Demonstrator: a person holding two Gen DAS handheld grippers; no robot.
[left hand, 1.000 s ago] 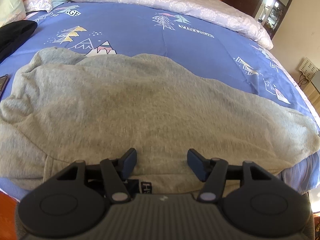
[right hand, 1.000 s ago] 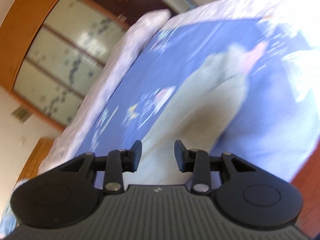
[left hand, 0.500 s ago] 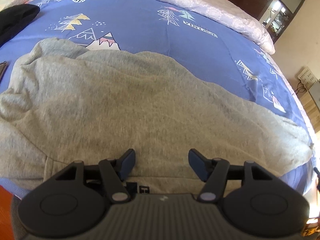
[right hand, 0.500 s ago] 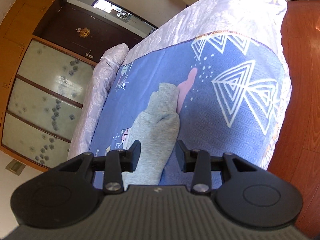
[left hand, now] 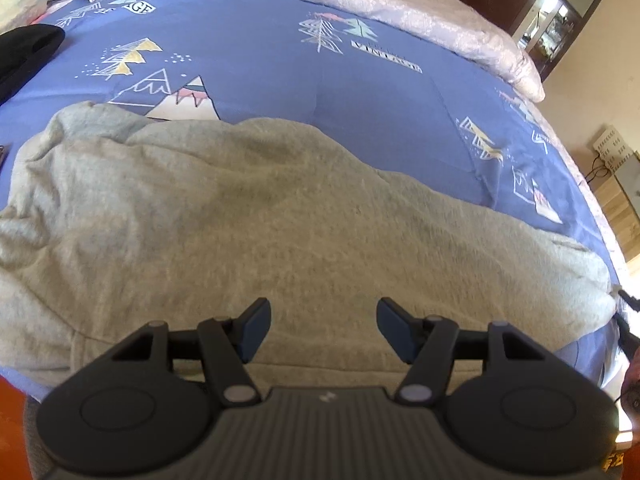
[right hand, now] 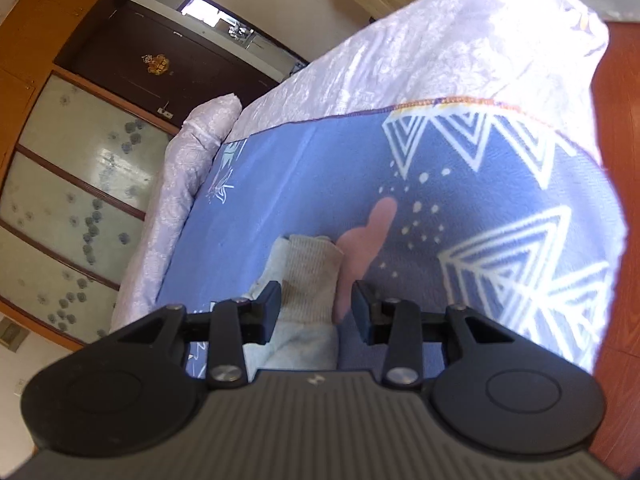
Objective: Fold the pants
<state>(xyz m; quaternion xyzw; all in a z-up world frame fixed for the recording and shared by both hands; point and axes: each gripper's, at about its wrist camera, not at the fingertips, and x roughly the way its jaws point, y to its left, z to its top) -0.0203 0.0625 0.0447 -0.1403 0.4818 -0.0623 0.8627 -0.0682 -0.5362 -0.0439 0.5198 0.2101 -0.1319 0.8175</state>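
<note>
Grey sweatpants lie spread across the blue patterned bedspread, the waist end at the left and the legs running to the right. My left gripper is open and hovers over the pants' near edge. In the right wrist view the ribbed ankle cuff of a pant leg lies between the fingers of my right gripper, which is open and not closed on it.
A black garment lies at the far left of the bed. A pale quilt runs along the far side. A dark door and wardrobe panels stand beyond. Red-brown wooden floor borders the bed.
My right gripper has swung and moved forward along the pant leg until the cuff sits between its fingers. My left gripper has shifted slightly over the pants and stays open.
</note>
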